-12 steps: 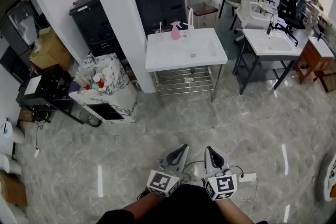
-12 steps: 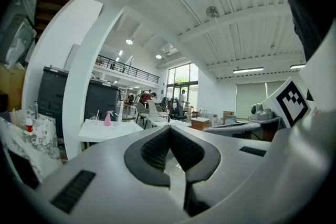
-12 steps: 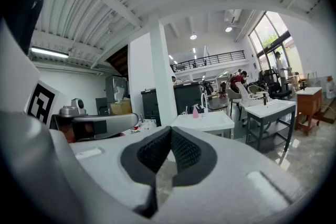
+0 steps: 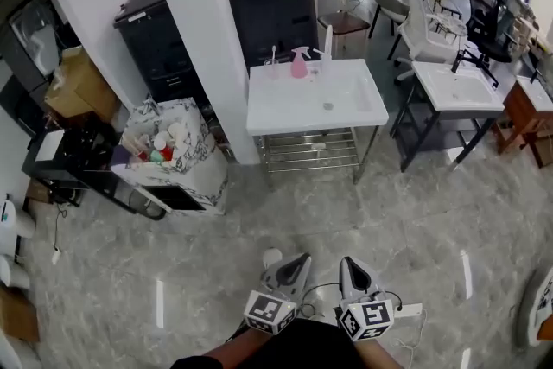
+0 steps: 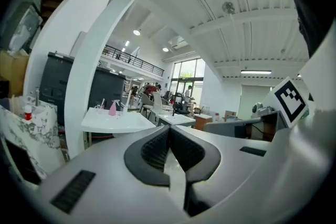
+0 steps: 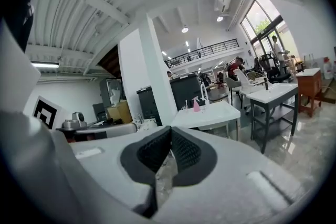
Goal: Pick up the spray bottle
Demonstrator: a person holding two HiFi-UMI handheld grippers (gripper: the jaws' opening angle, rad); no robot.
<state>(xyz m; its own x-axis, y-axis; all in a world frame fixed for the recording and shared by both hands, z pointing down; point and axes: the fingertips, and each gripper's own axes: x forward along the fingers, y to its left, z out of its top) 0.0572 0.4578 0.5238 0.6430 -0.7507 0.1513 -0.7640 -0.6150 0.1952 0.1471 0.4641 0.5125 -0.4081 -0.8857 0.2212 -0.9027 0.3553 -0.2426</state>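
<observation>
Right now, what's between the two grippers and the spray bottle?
Head view: only bare gray floor, then the white sink and its basin; the spray bottle stands on its back edge.

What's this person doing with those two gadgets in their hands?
A person stands on the marble floor, holding a two-jaw gripper in each hand, low in front of the body. The left gripper and the right gripper both have their jaws shut with nothing in them. The pink spray bottle they are meant to pick up stands at the back of a white washbasin, well ahead and not yet reached.
</observation>
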